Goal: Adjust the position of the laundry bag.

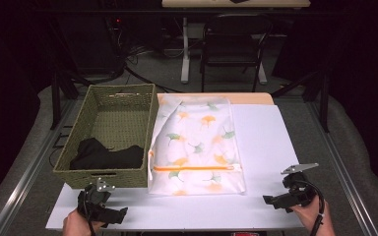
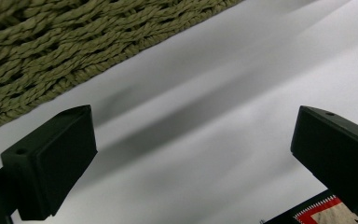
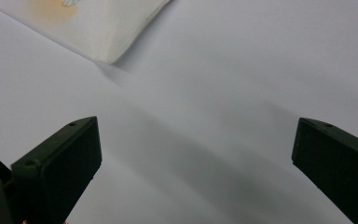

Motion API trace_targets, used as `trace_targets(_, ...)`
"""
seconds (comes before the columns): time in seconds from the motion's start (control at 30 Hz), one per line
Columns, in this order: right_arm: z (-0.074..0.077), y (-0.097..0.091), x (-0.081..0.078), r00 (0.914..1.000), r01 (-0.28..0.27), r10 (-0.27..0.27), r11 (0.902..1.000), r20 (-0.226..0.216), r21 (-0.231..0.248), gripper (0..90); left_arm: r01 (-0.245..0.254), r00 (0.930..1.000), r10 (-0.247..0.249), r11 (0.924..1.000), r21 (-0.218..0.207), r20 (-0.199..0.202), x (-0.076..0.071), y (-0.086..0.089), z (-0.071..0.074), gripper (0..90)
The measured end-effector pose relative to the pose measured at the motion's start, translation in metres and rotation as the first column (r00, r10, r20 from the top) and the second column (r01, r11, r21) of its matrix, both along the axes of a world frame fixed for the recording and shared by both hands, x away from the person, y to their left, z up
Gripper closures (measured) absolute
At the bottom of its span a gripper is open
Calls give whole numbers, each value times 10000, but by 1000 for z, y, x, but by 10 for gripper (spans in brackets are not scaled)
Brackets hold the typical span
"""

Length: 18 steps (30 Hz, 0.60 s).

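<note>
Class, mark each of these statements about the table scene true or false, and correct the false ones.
1. A dark garment lies inside the woven basket. True.
2. The leaf-print bag sits in the basket. False: it lies flat on the white table surface, just right of the basket.
3. The bag has an orange zipper running across it. True.
4. The left gripper is shut on the garment. False: its jaws are open and hold nothing, over the table's near edge.
5. The right gripper is open, with nothing between its jaws. True.
</note>
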State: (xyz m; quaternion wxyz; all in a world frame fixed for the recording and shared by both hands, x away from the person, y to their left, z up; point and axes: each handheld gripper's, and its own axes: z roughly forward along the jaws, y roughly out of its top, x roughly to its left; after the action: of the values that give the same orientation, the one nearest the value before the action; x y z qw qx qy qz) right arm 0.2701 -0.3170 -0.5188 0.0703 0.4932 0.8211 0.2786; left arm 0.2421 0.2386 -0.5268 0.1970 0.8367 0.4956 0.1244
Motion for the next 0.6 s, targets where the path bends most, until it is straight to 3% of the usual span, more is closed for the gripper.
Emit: trace_targets(0.6, 0, 43, 30, 9939, -1103, 1103, 9939, 38, -35, 0, 123, 9999, -123, 9999, 19, -58, 2, -4, -1, 0)
